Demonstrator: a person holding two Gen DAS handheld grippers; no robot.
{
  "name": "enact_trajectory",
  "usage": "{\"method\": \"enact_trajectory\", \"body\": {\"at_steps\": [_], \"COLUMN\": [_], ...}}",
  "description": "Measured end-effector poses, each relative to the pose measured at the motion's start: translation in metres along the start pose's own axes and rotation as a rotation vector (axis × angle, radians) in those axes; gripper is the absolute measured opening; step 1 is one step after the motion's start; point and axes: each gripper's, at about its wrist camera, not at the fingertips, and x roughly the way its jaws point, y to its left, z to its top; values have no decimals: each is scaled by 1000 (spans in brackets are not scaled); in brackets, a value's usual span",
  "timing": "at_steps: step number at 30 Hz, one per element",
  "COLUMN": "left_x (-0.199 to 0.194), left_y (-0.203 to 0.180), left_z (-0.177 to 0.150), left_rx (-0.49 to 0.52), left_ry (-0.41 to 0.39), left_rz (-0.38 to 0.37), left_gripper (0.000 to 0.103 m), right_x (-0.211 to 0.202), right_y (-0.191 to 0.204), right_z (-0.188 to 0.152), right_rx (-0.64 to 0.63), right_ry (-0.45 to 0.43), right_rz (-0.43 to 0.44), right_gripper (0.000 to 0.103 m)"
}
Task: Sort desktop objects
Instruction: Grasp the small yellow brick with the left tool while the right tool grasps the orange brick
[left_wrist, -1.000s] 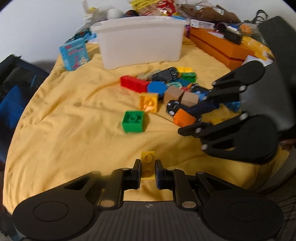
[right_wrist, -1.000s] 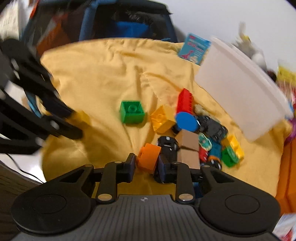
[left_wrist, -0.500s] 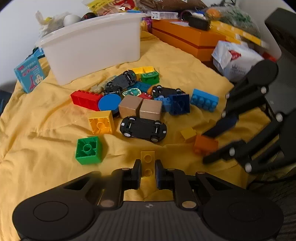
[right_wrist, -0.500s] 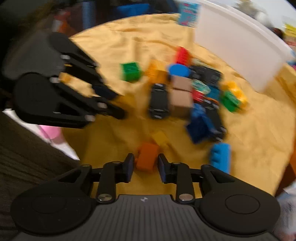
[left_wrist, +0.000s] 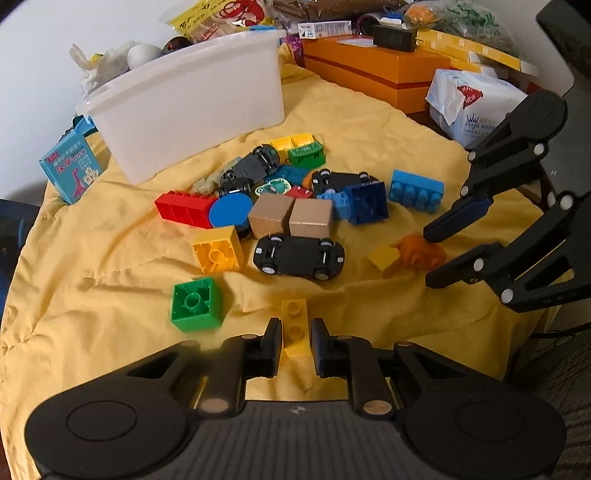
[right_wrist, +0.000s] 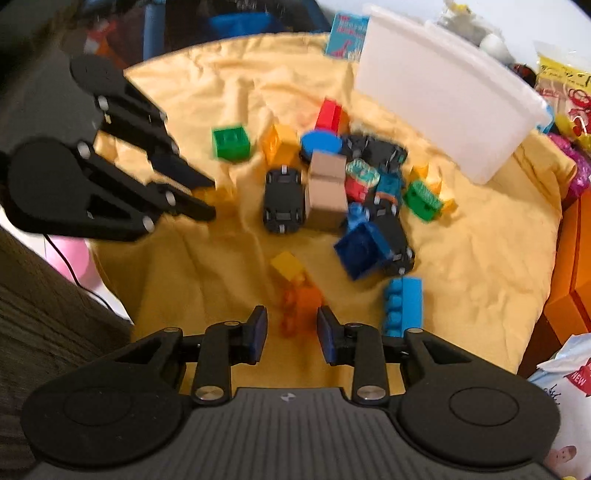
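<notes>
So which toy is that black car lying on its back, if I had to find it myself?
Start at the white tub on the yellow cloth and come toward the camera, past the two tan wooden cubes. The black toy car lies just in front of them, wheels up, apart from the pile.

A wrinkled yellow cloth (left_wrist: 110, 258) covers the worktop; toy bricks, cars and a white bin (left_wrist: 192, 110) lie on it.

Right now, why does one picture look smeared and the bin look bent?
The right wrist view is motion-blurred: the orange brick and left gripper smear. The left wrist view is sharp: the black car has crisp wheels. Both are fisheye, so the bin bows and corners go dark. Light is soft, without glare.
</notes>
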Motion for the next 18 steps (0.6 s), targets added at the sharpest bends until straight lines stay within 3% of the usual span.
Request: {"method": "enact_trajectory", "body": {"at_steps": [3, 5, 9, 13, 18], "left_x": [5, 7, 2, 7, -4], "left_y": [-1, -1, 0, -2, 2], "left_z": [-1, -2, -2, -4, 1], "left_rx": [-3, -4, -10, -10, -28], "left_ry": [11, 19, 18, 33, -23], "left_rz": [-5, -9, -44, -45, -43], "left_gripper": [21, 20, 17, 18, 17], "right_x": [7, 3, -11, 1, -1], "right_y": [1, -4, -18, -24, -25], "right_z": [-3, -3, -5, -10, -10], "right_rx": [3, 30, 104, 158, 154], "right_ry": [9, 14, 0, 7, -4], "right_rz": [2, 12, 79, 77, 72], "right_gripper": [32, 20, 17, 17, 17]}}
